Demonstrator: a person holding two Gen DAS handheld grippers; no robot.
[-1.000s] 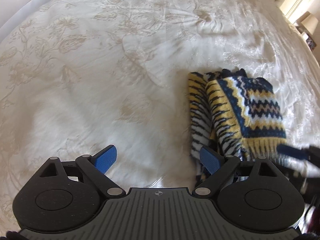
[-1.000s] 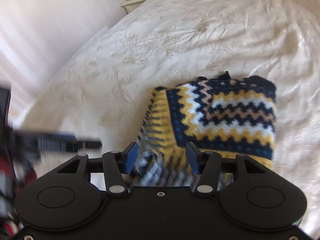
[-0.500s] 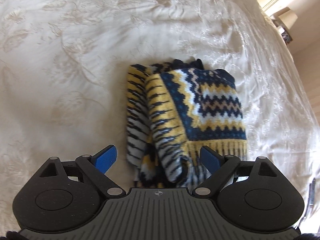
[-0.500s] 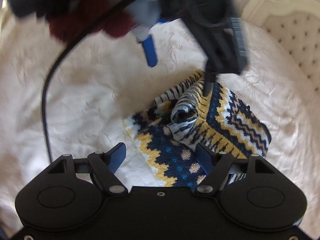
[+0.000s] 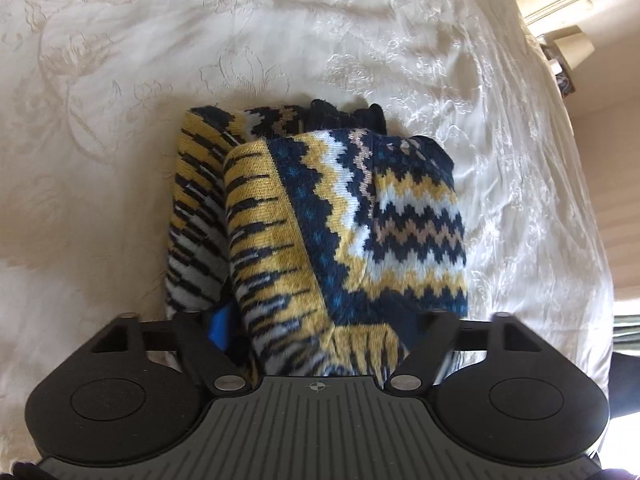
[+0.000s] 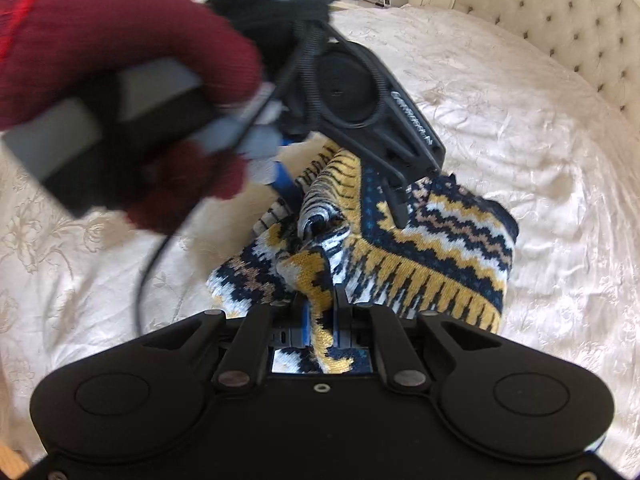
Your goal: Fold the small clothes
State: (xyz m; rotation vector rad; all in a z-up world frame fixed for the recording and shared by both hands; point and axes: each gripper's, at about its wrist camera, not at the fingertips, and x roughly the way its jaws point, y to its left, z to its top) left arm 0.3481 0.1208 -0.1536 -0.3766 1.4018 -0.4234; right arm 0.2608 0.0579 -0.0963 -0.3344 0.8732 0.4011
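Knitwear lies folded on the bed (image 5: 360, 40): a small sweater (image 5: 352, 216) in thick, fuzzy yarn, zigzag bands of navy, mustard yellow, white and tan, with a striped ribbed hem. It sits on the cream bedspread (image 6: 520, 128), a glossy, crinkled fabric with an embroidered flower pattern, well away from the tufted headboard (image 6: 560, 12) and nearer the bed's side edge seen at the right of the left wrist view.

The left tool (image 5: 320, 332) stands over the sweater's near end, its jaws closing with the bunched hem between them — one blue pad (image 5: 222, 326) touches the side of the roll, while the other finger is hidden by knit, so a firm squeeze cannot be confirmed. A half second ago these jaws stood much wider, the pads clear of the cloth on both sides.

The right tool (image 6: 320, 320) is pinched tight on a yellow and navy fold of the sweater's edge; earlier its jaws were apart over the corner. In the right wrist view a hand (image 6: 120, 60) in a dark red knitted glove grips the left tool's handle, a black cable (image 6: 152, 264) trailing down — closer than a moment before.
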